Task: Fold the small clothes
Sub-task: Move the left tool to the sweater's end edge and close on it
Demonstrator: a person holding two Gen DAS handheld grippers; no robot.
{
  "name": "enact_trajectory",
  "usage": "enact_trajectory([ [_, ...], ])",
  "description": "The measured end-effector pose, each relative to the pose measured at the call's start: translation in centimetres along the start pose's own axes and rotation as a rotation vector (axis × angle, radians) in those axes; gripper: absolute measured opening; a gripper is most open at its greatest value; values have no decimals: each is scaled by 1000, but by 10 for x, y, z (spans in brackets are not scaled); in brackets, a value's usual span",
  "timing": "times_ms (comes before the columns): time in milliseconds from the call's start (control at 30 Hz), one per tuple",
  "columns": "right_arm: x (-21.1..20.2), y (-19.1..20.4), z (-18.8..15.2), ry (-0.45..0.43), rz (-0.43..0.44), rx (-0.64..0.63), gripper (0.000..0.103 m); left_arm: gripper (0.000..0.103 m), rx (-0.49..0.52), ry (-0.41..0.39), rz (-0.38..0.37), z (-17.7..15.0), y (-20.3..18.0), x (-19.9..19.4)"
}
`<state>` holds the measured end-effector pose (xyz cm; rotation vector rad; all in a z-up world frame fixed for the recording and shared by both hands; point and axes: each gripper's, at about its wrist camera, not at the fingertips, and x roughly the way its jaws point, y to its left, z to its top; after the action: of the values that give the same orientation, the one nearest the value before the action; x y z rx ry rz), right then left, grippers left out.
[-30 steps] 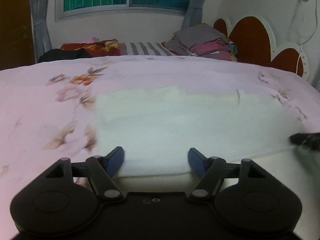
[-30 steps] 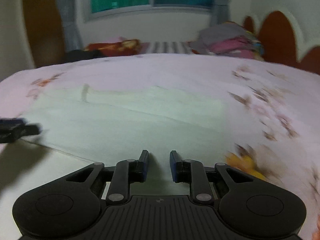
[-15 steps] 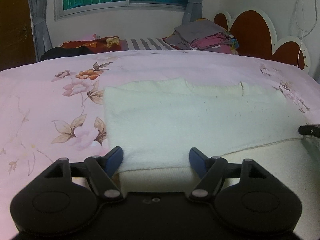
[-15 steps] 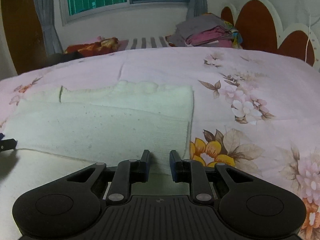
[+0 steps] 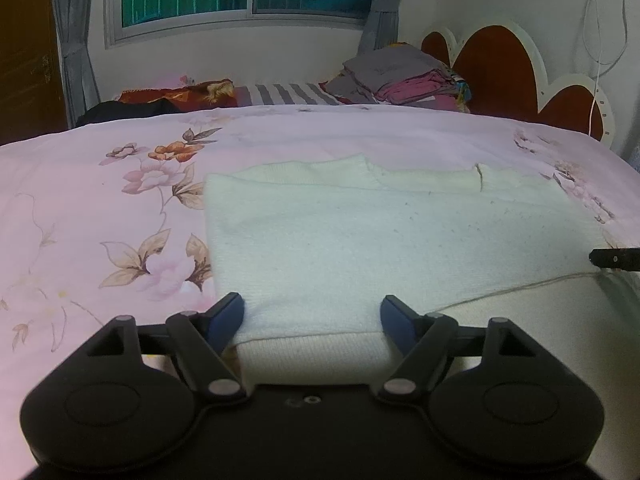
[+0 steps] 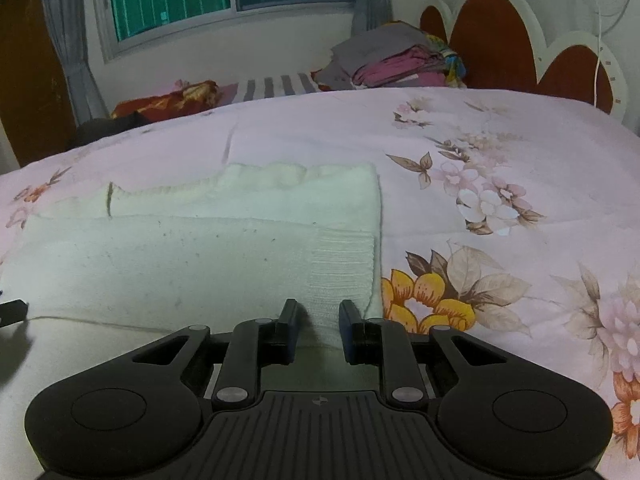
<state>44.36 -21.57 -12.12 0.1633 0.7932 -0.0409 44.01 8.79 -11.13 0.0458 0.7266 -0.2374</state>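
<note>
A cream knitted garment [image 5: 360,240] lies folded flat on the pink floral bedspread [image 5: 100,208]; it also shows in the right wrist view [image 6: 200,256]. My left gripper [image 5: 312,316] is open, its jaws wide apart over the garment's near left edge. My right gripper [image 6: 318,314] has its jaws a little apart, astride the ribbed hem [image 6: 340,276] at the garment's near right corner; I cannot tell whether they pinch it. The right gripper's tip [image 5: 614,258] shows at the left view's right edge.
A stack of folded clothes [image 5: 404,80] sits at the far side of the bed, by the red and white headboard [image 5: 520,76]. A striped pillow [image 5: 288,94] and red cloth [image 5: 176,96] lie under the window. Bare bedspread [image 6: 500,208] lies right of the garment.
Both grippers have drawn back toward me along the garment, which now lies still and sharp in view. The left jaws stay open. The right jaws keep the same small gap.
</note>
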Motion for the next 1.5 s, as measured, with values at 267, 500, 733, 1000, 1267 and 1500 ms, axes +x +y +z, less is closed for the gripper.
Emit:
enact_trajectory([
  [267, -3, -6, 7, 21, 39, 16, 21, 101, 45, 53, 112, -2, -3, -9],
  [500, -68, -46, -16, -56, 152, 158, 83, 78, 13, 43, 84, -43, 12, -77],
  [733, -132, -91, -88, 66, 273, 220, 55, 65, -50, 102, 22, -93, 15, -140],
  [1000, -186, -114, -157, 135, 363, 305, 49, 57, -159, 150, -79, -142, 5, -191],
  [1267, -224, -121, -202, 167, 468, 332, 44, 57, -344, 147, -176, -188, 13, -236],
  [1500, -233, -126, -224, 206, 563, 417, 34, 51, -536, 133, -305, -214, 22, -246],
])
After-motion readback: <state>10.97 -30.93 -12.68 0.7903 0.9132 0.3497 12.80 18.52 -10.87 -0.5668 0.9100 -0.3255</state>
